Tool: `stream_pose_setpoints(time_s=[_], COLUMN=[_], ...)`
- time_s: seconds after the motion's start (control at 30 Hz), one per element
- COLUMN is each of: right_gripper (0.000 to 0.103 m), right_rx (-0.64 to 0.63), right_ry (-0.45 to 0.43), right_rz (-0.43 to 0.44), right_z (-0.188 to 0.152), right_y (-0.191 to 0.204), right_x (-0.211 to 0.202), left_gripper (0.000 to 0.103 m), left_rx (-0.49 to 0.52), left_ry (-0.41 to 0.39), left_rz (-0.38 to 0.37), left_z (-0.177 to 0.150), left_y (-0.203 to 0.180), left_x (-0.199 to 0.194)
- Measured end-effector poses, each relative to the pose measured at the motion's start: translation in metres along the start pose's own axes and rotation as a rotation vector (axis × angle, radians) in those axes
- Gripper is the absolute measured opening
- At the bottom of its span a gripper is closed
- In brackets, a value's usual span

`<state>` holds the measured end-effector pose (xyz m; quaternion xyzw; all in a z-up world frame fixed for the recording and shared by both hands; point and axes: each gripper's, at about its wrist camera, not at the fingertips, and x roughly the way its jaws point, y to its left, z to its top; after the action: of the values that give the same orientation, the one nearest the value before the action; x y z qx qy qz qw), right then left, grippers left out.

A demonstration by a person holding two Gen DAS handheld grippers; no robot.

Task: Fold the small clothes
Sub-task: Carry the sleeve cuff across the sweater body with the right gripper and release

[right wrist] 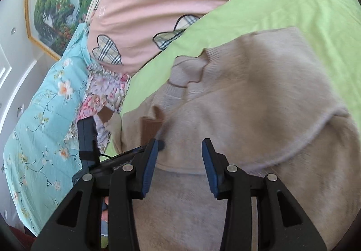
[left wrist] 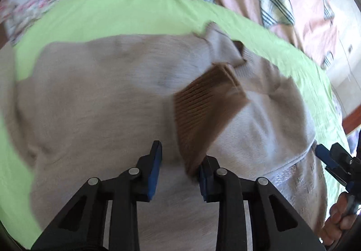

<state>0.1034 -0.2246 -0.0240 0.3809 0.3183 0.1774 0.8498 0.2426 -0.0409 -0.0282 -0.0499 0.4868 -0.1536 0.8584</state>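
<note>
- The beige sweater (left wrist: 94, 102) is lying spread out on the lime-green sheet (left wrist: 126, 16), taking up most of both wrist views — sharp in neither, so fine detail is a bit smeared.
- One sleeve is folded in across the body, and its brown ribbed cuff (left wrist: 203, 111) runs diagonally down toward the left gripper (left wrist: 179, 172).
- Left gripper's fingers are spread apart over the sweater. The low end of the cuff sits right against the inside of the finger on the right side of that view, but nothing is pinched between the two pads.
- Right gripper (right wrist: 179, 165) is also spread wide, hovering over the sweater body with only knit fabric showing in the gap between its pads — not gripping anything.
- In the right wrist view the left gripper's black body pokes in from the left edge, just beside the brown cuff.
- In the left wrist view the right gripper shows up at the far right edge, near the sweater's side seam, with the person's hand (left wrist: 338, 217) wrapped round its handle.
- Behind the green sheet there's a pink quilt with plaid hearts (right wrist: 140, 2), a turquoise floral blanket (right wrist: 45, 120), and a framed landscape painting (right wrist: 61, 0) on the wall.
</note>
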Motion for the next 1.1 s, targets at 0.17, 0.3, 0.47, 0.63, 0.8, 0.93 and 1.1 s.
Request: stream_pose_setpoints(time_s=[0.17, 0.3, 0.47, 0.63, 0.8, 0.93, 1.1], right_gripper=[0.043, 0.043, 0.048, 0.054, 0.056, 0.005, 0.008], right_rx=[0.044, 0.073, 0.016, 0.02, 0.021, -0.013, -0.041], right_ry=[-0.03, -0.029, -0.124, -0.15, -0.036, 0.07, -0.054], right_rz=[-0.031, -0.042, -0.166, -0.298, -0.423, -0.354, -0.424], right_z=[-0.006, -0.008, 0.004, 0.037, 0.077, 0.085, 0.095], right_y=[-0.017, -0.02, -0.025, -0.058, -0.096, -0.105, -0.1], right_x=[-0.014, -0.016, -0.049, -0.05, -0.002, 0.03, -0.011], left_gripper=[0.058, 0.007, 0.006, 0.007, 0.007, 0.007, 0.007], left_rx=[-0.064, -0.037, -0.005, -0.064, -0.01, -0.002, 0.042], left_ry=[-0.005, -0.023, -0.153, -0.113, -0.119, -0.12, -0.145], left_rz=[-0.01, 0.0, 0.121, 0.046, 0.081, 0.092, 0.068], left_z=[0.0, 0.005, -0.007, -0.014, -0.017, -0.018, -0.015], left_y=[0.022, 0.017, 0.033, 0.057, 0.043, 0.039, 0.022], left_x=[0.003, 0.004, -0.022, -0.019, -0.02, -0.023, -0.025])
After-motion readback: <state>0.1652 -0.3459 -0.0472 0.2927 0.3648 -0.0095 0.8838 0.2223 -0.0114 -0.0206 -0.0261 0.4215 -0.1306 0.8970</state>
